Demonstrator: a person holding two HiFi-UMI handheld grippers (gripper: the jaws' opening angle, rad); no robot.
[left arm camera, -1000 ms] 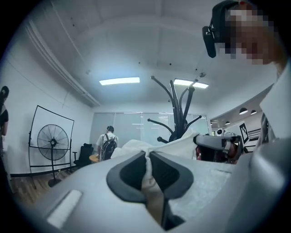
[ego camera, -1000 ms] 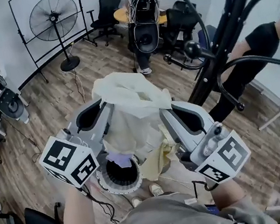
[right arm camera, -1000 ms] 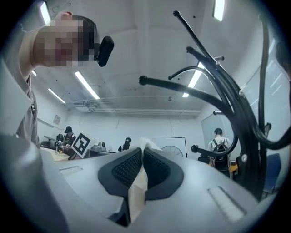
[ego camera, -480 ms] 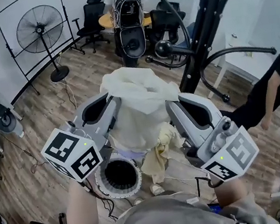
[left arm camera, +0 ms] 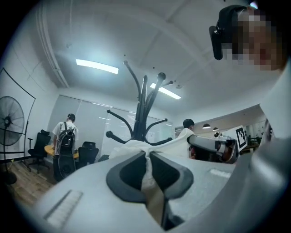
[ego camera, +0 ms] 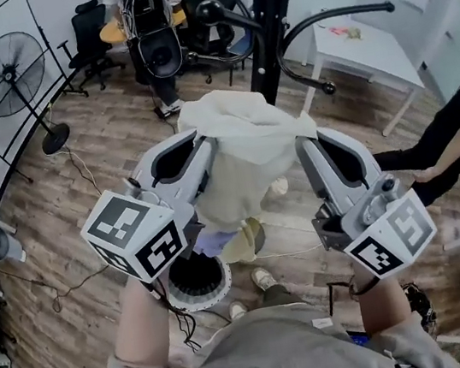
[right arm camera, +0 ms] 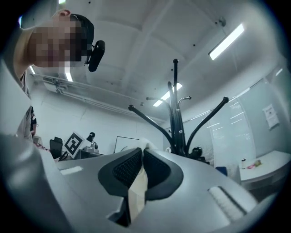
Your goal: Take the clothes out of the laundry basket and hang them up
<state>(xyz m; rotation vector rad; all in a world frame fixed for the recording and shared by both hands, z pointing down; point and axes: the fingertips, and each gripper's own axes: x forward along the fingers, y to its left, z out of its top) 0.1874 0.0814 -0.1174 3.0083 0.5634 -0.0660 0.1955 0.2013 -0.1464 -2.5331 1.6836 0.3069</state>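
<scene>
Wood-plank flooring (ego camera: 98, 169) fills the head view, with a tall black coat stand with curved arms (ego camera: 267, 8) at upper centre and a round white ribbed laundry basket (ego camera: 196, 286) at lower centre, near the person's feet.

A cream, crumpled fabric garment (ego camera: 241, 147) hangs at mid-frame, above the basket and below the stand. It is pinched on either side, probably so that its top edge is stretched wide and lifted clear, ready to go over one of the stand's arms.

The left gripper (ego camera: 195, 154) is clamped on the garment's left edge, with cloth squeezed in the narrow slit between its jaws. The right gripper (ego camera: 315, 144) is likewise clenched on the right edge, with a cream fold caught between its ribbed pads (right arm camera: 125, 170).
</scene>
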